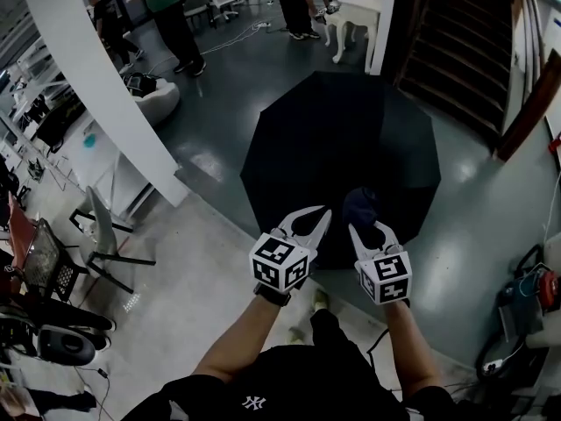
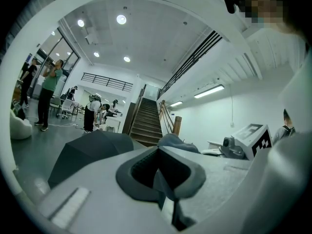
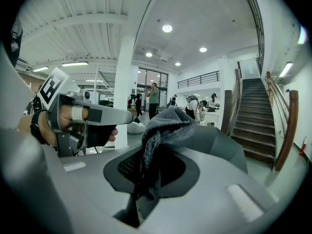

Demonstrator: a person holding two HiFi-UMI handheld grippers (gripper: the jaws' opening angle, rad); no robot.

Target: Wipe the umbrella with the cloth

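Observation:
A black umbrella (image 1: 342, 152) lies open on the grey floor ahead of me, canopy up. My right gripper (image 1: 368, 226) is shut on a dark blue-grey cloth (image 1: 360, 206), which bunches above the jaws over the umbrella's near edge. The right gripper view shows the cloth (image 3: 163, 128) pinched between the jaws, with the umbrella (image 3: 222, 143) behind it. Just to the left, my left gripper (image 1: 323, 214) is shut with nothing in it, its tip over the canopy's near rim. In the left gripper view the umbrella (image 2: 90, 150) lies at left and the cloth (image 2: 176, 141) rises past the jaws.
A white slanted pillar (image 1: 96, 86) stands at left, with a chair (image 1: 105, 235) and desks beside it. Several people (image 1: 175, 16) and a white table (image 1: 355, 16) are at the back. A dark staircase (image 1: 465, 51) rises at right. Cables and an orange reel (image 1: 539, 289) lie near right.

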